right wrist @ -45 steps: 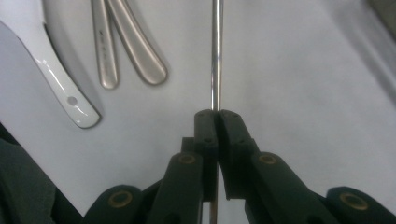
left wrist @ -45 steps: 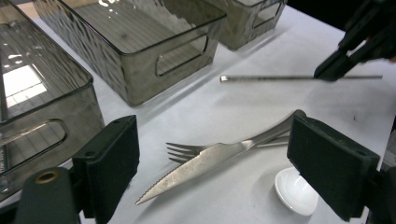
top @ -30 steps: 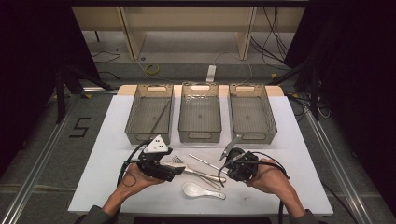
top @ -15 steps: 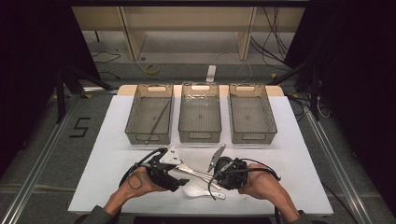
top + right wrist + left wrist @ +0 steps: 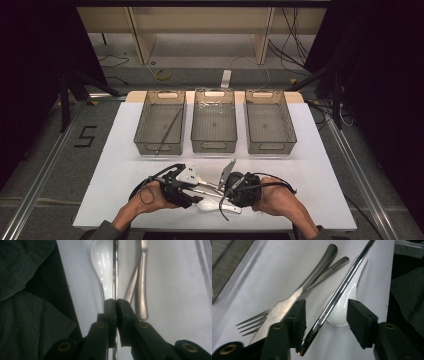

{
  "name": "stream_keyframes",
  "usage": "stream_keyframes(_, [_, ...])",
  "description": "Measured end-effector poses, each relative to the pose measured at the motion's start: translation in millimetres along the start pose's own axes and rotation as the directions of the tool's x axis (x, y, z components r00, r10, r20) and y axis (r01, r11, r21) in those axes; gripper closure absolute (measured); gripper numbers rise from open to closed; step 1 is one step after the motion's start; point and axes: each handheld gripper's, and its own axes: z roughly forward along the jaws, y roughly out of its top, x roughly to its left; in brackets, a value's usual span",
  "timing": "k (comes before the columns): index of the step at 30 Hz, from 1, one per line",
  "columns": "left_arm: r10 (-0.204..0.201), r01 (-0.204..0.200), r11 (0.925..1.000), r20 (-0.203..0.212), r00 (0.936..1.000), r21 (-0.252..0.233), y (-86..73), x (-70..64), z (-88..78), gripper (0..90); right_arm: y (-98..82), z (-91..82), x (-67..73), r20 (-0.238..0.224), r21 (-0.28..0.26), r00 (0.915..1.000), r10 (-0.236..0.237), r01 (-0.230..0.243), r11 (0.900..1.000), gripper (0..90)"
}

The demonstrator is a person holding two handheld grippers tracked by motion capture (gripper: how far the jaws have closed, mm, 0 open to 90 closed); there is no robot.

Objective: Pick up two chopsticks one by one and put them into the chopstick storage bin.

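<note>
Steel, thin and mirror-bright, a chopstick [image 5: 115,270] is pinched between the closed pads of the right gripper [image 5: 116,305]. Its engraved far end lies between the jaws of the left gripper [image 5: 325,315], which have just been closing and stand apart from it on both sides. Beneath it on the white table [image 5: 330,195] rest a white ceramic soup spoon [image 5: 343,311], a fork [image 5: 257,321] and a knife [image 5: 312,281]. Open table spreads beyond, up to three mesh bins [image 5: 214,145] along the far edge.
</note>
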Motion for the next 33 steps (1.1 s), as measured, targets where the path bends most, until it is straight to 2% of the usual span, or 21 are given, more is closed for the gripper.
stream_keyframes(2, [0.015, -0.015, 0.9999, 0.005, 0.9999, 0.008, 0.1, -1.2, 0.6, 57.0, 0.6, -0.7, 1.6, 0.0, -0.003, 0.9999, 0.011, -0.011, 1.0, 86.9])
stream_keyframes(4, [0.028, -0.028, 0.9994, -0.008, 0.9996, 0.018, 0.3, -1.6, 0.7, 63.9, 0.1, -1.0, 0.8, -0.006, 0.003, 0.9999, -0.012, 0.012, 1.0, 86.9])
stream_keyframes(5, [0.028, -0.028, 0.9994, 0.003, 0.9996, 0.021, 0.1, -1.3, 0.7, 67.5, 0.1, -1.1, 1.0, -0.012, 0.002, 0.9997, -0.019, 0.019, 1.0, 87.0])
stream_keyframes(9, [0.073, -0.074, 0.9968, 0.023, 0.9971, 0.032, -0.3, -4.1, -0.9, 72.3, 0.0, -1.9, 2.6, -0.011, -0.003, 0.9993, -0.035, 0.035, 0.999, 86.9])
stream_keyframes(13, [0.11, -0.113, 0.9926, 0.063, 0.9919, 0.046, 0.5, -7.7, -1.1, 76.2, -1.5, -2.6, 2.6, -0.015, 0.0, 0.9971, -0.074, 0.074, 0.997, 86.4])
stream_keyframes(15, [0.132, -0.135, 0.9898, 0.07, 0.9888, 0.045, 0.3, -9.5, -0.7, 77.9, -2.1, -2.8, 2.7, -0.019, 0.006, 0.9968, -0.078, 0.078, 0.997, 85.8])
stream_keyframes(18, [0.151, -0.155, 0.9873, 0.109, 0.9825, 0.033, 0.9, -12.7, -1.9, 81.8, -4.8, -2.1, -0.7, 0.002, -0.002, 0.9968, -0.08, 0.08, 0.997, 83.0])
stream_keyframes(19, [0.144, -0.148, 0.9885, 0.123, 0.982, 0.029, 1.4, -13.5, -1.9, 82.9, -6.0, -2.6, -2.6, 0.01, -0.007, 0.9973, -0.072, 0.073, 0.997, 82.1])
stream_keyframes(21, [0.138, -0.14, 0.99, 0.105, 0.9849, 0.018, 1.5, -11.9, -3.9, 83.4, -7.6, -5.5, -7.1, 0.015, -0.031, 0.9986, -0.05, 0.051, 0.998, 78.1])
stream_keyframes(22, [0.132, -0.135, 0.9908, 0.1, 0.9862, 0.017, 0.9, -9.8, -5.9, 83.5, -8.1, -7.9, -8.1, 0.022, -0.048, 0.9996, -0.017, 0.018, 0.999, 70.8])
stream_keyframes(24, [0.104, -0.104, 0.9946, 0.068, 0.9923, -0.002, -1.5, -4.2, -9.7, 83.5, -9.8, -13.0, -12.8, 0.03, -0.073, 0.9995, 0.005, -0.003, 0.997, 56.5])
stream_keyframes(25, [0.087, -0.087, 0.9962, 0.061, 0.9943, -0.003, -3.0, -1.3, -11.6, 83.5, -10.7, -15.5, -14.9, 0.034, -0.096, 0.9993, 0.017, -0.013, 0.995, 53.6])
stream_keyframes(28, [0.026, -0.026, 0.9993, -0.007, 0.9996, -0.027, -6.9, 7.5, -17.3, 83.5, -12.8, -21.7, -17.7, 0.041, -0.166, 0.9959, 0.08, -0.072, 0.983, 46.3])
stream_keyframes(30, [-0.025, 0.023, 0.9986, -0.051, 0.9984, -0.049, -8.9, 12.5, -21.2, 83.5, -13.7, -24.3, -19.2, 0.043, -0.206, 0.9929, 0.111, -0.1, 0.973, 44.1])
stream_keyframes(31, [-0.037, 0.034, 0.9981, -0.069, 0.997, -0.052, -9.8, 15.5, -23.6, 83.5, -14.1, -25.5, -20.1, 0.049, -0.223, 0.9916, 0.12, -0.106, 0.969, 42.6])
stream_keyframes(33, [-0.085, 0.078, 0.9943, -0.099, 0.9914, -0.072, -11.5, 20.0, -27.2, 83.5, -15.1, -26.6, -21.8, 0.052, -0.255, 0.9889, 0.14, -0.122, 0.959, 39.9])
